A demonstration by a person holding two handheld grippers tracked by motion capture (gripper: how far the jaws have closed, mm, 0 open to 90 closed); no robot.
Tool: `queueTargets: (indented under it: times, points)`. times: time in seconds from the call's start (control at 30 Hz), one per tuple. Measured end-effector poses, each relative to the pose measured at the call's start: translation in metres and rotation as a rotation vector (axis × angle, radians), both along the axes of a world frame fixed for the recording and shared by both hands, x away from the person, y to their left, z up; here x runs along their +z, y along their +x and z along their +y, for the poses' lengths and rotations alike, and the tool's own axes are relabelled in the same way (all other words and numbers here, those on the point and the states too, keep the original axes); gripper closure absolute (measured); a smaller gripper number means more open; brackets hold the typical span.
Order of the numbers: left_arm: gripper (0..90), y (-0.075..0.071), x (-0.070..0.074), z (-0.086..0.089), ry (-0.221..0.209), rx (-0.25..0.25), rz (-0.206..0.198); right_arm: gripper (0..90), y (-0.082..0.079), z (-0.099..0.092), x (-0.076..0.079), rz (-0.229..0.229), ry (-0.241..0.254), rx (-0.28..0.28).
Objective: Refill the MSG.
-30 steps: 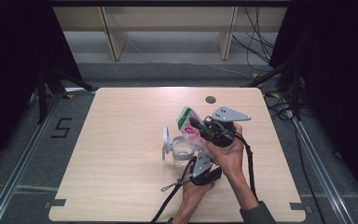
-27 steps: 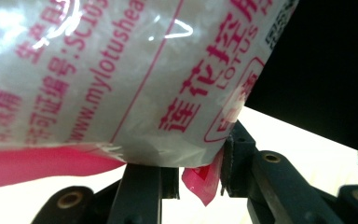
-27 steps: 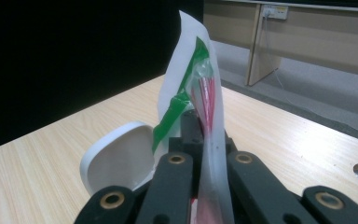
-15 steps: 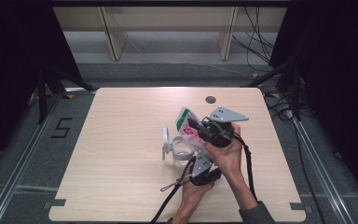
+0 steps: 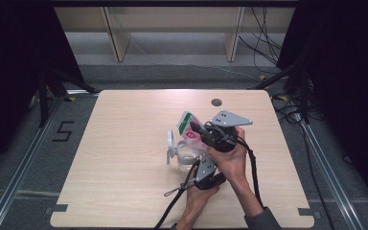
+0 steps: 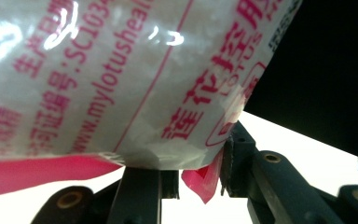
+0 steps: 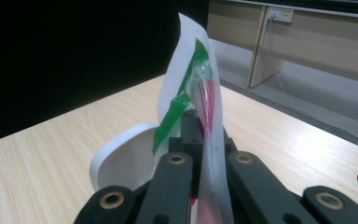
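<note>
Plastic bag (image 5: 190, 129) of white grains pinched by right tool (image 5: 197, 128), left tool (image 6: 193, 172) gripping its lower corner, clear lidded jar (image 5: 182, 152) beneath.

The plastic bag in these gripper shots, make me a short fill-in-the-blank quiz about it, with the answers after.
1. The right gripper is shut on the plastic bag, whose top edge carries a ____ strip.
2. The writing on the bag is ____ in colour.
3. Below the bag stands a clear jar with its white ____ flipped open.

Missing words: green; red; lid
</note>
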State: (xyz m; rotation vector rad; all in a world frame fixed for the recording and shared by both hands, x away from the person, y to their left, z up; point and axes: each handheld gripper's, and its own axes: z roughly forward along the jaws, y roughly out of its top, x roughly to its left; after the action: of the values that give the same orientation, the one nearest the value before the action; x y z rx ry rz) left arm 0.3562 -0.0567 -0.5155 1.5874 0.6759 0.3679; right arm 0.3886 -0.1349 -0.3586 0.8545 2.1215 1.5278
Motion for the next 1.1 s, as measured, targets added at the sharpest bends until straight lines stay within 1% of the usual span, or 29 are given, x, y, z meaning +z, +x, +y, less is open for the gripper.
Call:
queueTargets:
  times: [0.1, 0.13, 0.17, 0.2, 0.23, 0.27, 0.3, 0.33, 0.37, 0.43, 0.47, 0.5, 0.53, 0.57, 0.6, 0.63, 0.67, 0.7, 0.73, 0.77, 0.8, 0.83, 0.87, 0.9, 0.93, 1.0, 1.03, 1.07, 1.1]
  points:
    - [71.4, 0.0011, -0.0007, -0.0017, -0.026, -0.007, 0.0, 90.0, 0.0003, 0.0005, -0.0003, -0.001, -0.009, -0.016]
    - [71.4, 0.0002, -0.0003, -0.001, -0.011, 0.0, 0.005, 90.0, 0.0016, 0.0004, -0.0006, -0.004, -0.012, 0.001]
    - [71.4, 0.0007, -0.0005, -0.0012, -0.016, -0.005, 0.002, 90.0, 0.0012, -0.0001, -0.0002, -0.003, -0.022, -0.009]
    - [71.5, 0.0015, -0.0003, -0.001, -0.021, -0.009, -0.003, 90.0, 0.0009, 0.0005, -0.0004, 0.002, -0.007, -0.006]
    - [71.5, 0.0008, 0.0008, -0.0004, -0.013, 0.004, 0.001, 90.0, 0.0005, 0.0007, 0.0001, -0.001, -0.006, -0.006]
    - [71.5, 0.0011, 0.0008, -0.0009, -0.021, 0.002, 0.0, 90.0, -0.0002, 0.0013, 0.0005, 0.002, 0.005, -0.002]
    - [71.5, 0.0008, 0.0006, -0.0015, -0.02, 0.003, 0.0, 90.0, 0.0007, 0.0011, 0.0005, -0.01, -0.003, 0.003]
    - [71.5, 0.001, -0.0001, -0.0015, -0.007, 0.001, 0.001, 90.0, 0.0015, 0.0013, 0.0, -0.014, -0.011, 0.004]
    - [71.4, 0.0009, -0.0001, -0.0015, 0.002, 0.004, 0.007, 90.0, 0.0015, 0.0008, -0.0002, -0.009, -0.028, -0.006]
    - [71.5, 0.0017, -0.0002, -0.0016, -0.014, 0.001, 0.002, 90.0, 0.002, 0.0012, -0.0013, -0.004, -0.013, -0.003]
    - [71.5, 0.0013, 0.0004, -0.0013, -0.011, 0.004, 0.001, 90.0, 0.0002, 0.0012, -0.0002, 0.004, -0.016, -0.01]
    - [71.5, 0.002, -0.0001, -0.0017, -0.021, -0.002, -0.005, 90.0, 0.0012, 0.0018, 0.0, -0.01, -0.019, 0.0]
    - [71.5, 0.0014, 0.0003, -0.0012, -0.01, 0.003, 0.005, 90.0, 0.0015, 0.0025, -0.0003, -0.015, -0.024, 0.001]
    - [71.4, 0.0017, -0.0001, -0.0015, -0.013, 0.004, 0.006, 90.0, 0.0024, 0.0027, -0.001, -0.038, -0.035, -0.014]
    - [71.4, 0.0016, 0.0, -0.0014, -0.01, 0.003, 0.005, 90.0, 0.0029, 0.0035, -0.0018, -0.015, -0.023, 0.004]
    - [71.5, 0.0015, 0.0002, -0.0013, -0.011, 0.004, 0.003, 90.0, 0.0028, 0.0034, -0.0017, -0.013, -0.022, 0.002]
    - [71.5, 0.0018, 0.0, -0.0015, -0.017, 0.0, -0.004, 90.0, 0.0023, 0.0025, -0.0008, -0.03, -0.032, -0.013]
    - [71.5, 0.002, 0.0001, -0.0015, -0.017, -0.003, -0.003, 90.0, 0.0016, 0.0025, -0.0003, -0.013, -0.026, -0.003]
    - [71.5, 0.0015, 0.0006, -0.0012, -0.008, 0.005, 0.004, 90.0, 0.0027, 0.0021, -0.0003, -0.024, -0.031, 0.003]
    - [71.4, 0.0016, 0.0005, -0.0013, -0.005, 0.005, 0.004, 90.0, 0.0016, 0.0023, -0.0006, 0.001, -0.019, -0.013]
    - [71.5, 0.0015, 0.0004, -0.0013, -0.006, 0.005, 0.002, 90.0, 0.0015, 0.002, -0.0007, 0.0, -0.019, -0.014]
    - [71.5, 0.0018, 0.0002, -0.0015, -0.018, 0.0, -0.005, 90.0, 0.0023, 0.0017, -0.0006, -0.019, -0.023, -0.012]
    - [71.5, 0.0018, 0.0003, -0.0022, -0.035, 0.002, -0.009, 90.0, 0.0013, 0.0025, -0.0001, -0.012, -0.017, -0.004]
    - [71.6, 0.0016, 0.0014, -0.0013, -0.023, 0.009, -0.001, 90.0, 0.0013, 0.003, 0.0004, -0.03, -0.022, -0.005]
    - [71.6, 0.0024, 0.0013, -0.0014, -0.026, 0.004, -0.002, 90.0, 0.0009, 0.0045, -0.0001, -0.013, -0.008, -0.002]
    - [71.6, 0.0018, 0.0008, -0.0014, -0.012, 0.008, 0.004, 90.0, 0.0013, 0.0043, -0.0009, -0.015, -0.01, -0.021]
    - [71.6, 0.0019, 0.0004, -0.0017, -0.015, 0.007, 0.0, 90.0, 0.0019, 0.0038, -0.001, -0.004, -0.009, -0.006]
    - [71.6, 0.0019, 0.0005, -0.0016, -0.011, 0.008, 0.001, 90.0, 0.0022, 0.0029, -0.0008, -0.007, -0.015, -0.01]
    - [71.6, 0.002, 0.0007, -0.0019, -0.015, 0.009, 0.003, 90.0, 0.0027, 0.0029, -0.0012, -0.007, -0.005, -0.008]
